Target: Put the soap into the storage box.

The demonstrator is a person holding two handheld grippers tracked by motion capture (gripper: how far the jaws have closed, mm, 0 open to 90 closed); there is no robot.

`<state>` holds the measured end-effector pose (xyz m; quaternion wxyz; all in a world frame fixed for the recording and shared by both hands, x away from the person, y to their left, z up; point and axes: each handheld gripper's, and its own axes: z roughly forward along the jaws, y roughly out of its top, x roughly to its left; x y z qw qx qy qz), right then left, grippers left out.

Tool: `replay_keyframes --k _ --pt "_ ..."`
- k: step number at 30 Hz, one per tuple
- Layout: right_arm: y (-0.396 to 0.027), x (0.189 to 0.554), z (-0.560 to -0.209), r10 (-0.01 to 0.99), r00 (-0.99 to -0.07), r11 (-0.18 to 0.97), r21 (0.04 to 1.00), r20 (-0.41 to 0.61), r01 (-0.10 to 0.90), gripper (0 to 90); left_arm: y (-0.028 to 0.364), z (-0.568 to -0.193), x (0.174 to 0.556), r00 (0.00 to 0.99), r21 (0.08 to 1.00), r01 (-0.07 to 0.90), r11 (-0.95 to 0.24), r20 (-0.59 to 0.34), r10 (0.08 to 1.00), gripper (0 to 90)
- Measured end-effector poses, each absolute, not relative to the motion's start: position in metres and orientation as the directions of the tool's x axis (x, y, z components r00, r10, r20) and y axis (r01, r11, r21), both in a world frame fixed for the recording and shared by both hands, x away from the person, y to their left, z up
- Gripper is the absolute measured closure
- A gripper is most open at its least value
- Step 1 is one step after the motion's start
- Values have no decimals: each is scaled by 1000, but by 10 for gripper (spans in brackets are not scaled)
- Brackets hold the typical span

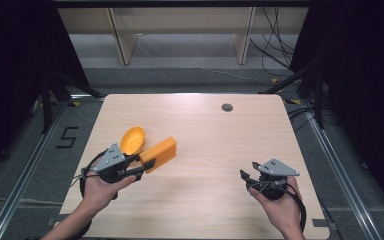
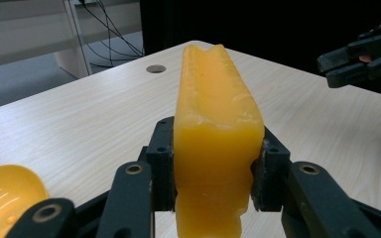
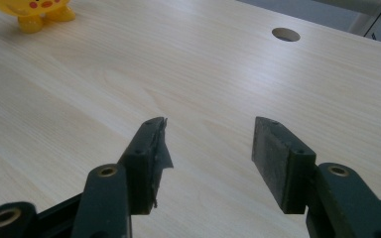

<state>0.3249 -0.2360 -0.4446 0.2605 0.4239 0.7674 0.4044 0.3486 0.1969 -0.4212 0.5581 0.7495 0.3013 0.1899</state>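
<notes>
My left gripper (image 1: 147, 162) is shut on an orange block (image 1: 161, 152), a long soft piece standing on edge between the jaws (image 2: 213, 129) and held just over the table's left side. A yellow bowl-shaped toy (image 1: 132, 139) lies right behind it, and its rim (image 2: 5, 198) peeks in at the lower left of the left gripper view. My right gripper (image 1: 247, 175) hovers over the front right of the table, open, with bare wood between its fingers (image 3: 208, 158). The yellow toy's feet and red cheeks (image 3: 39, 10) sit far off in the right gripper view.
The light wooden table (image 1: 205, 130) has a round cable hole (image 1: 227, 107) near its far edge. Dark curtains flank both sides, with cables and wooden legs on the floor beyond. In the left gripper view the other gripper (image 2: 362, 59) hangs at the upper right.
</notes>
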Motion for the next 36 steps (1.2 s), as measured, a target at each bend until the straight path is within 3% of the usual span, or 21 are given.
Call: replay_keyframes --k 36 --pt "-236 325 -445 866 -496 313 843 -64 438 460 235 -420 375 612 955 263 -137 -55 789 608"
